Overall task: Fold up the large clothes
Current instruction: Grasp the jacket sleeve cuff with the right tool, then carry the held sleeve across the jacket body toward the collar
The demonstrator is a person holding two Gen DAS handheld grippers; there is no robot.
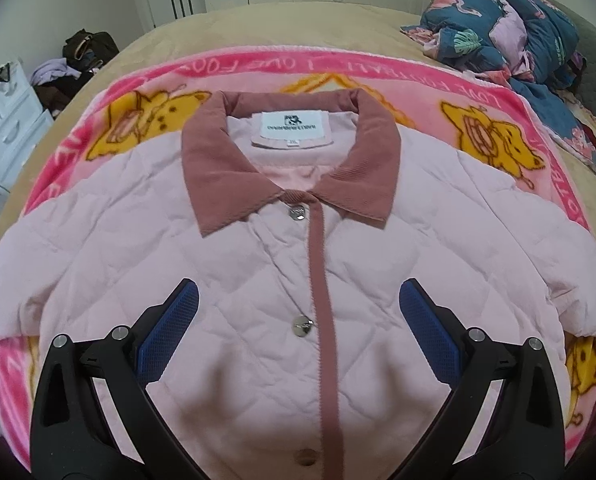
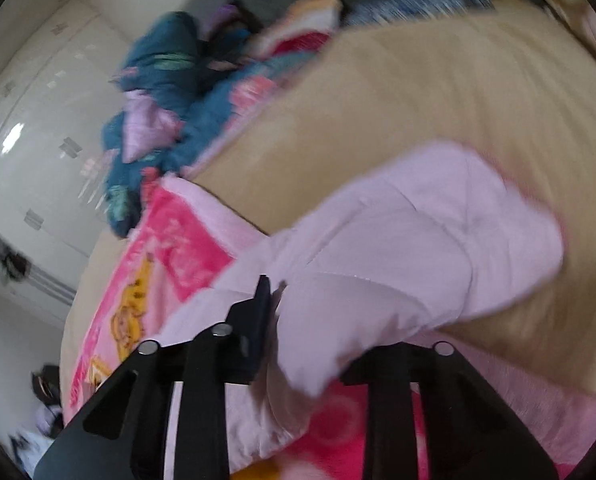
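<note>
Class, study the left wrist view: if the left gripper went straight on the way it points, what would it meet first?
Most likely the front of the pink quilted jacket, near its dusty-rose placket; the left gripper is open, with nothing between.

A pale pink quilted jacket (image 1: 225,264) is laid flat, front up, on a pink cartoon-printed blanket (image 1: 478,92) spread over a beige bed. Its dusty-rose corduroy collar (image 1: 217,168) is spread open at the far end, and a white label (image 1: 291,128) is shown inside the neck. A dusty-rose placket (image 1: 324,300) is run down the middle, and the front is fastened with round silver snaps (image 1: 302,326). Both sleeves are spread out to the left and right edges. In the blurred right wrist view, one sleeve (image 2: 438,240) is seen lifted off the blanket, bunched and folded, with its cuff end extended over the beige cover.
</note>
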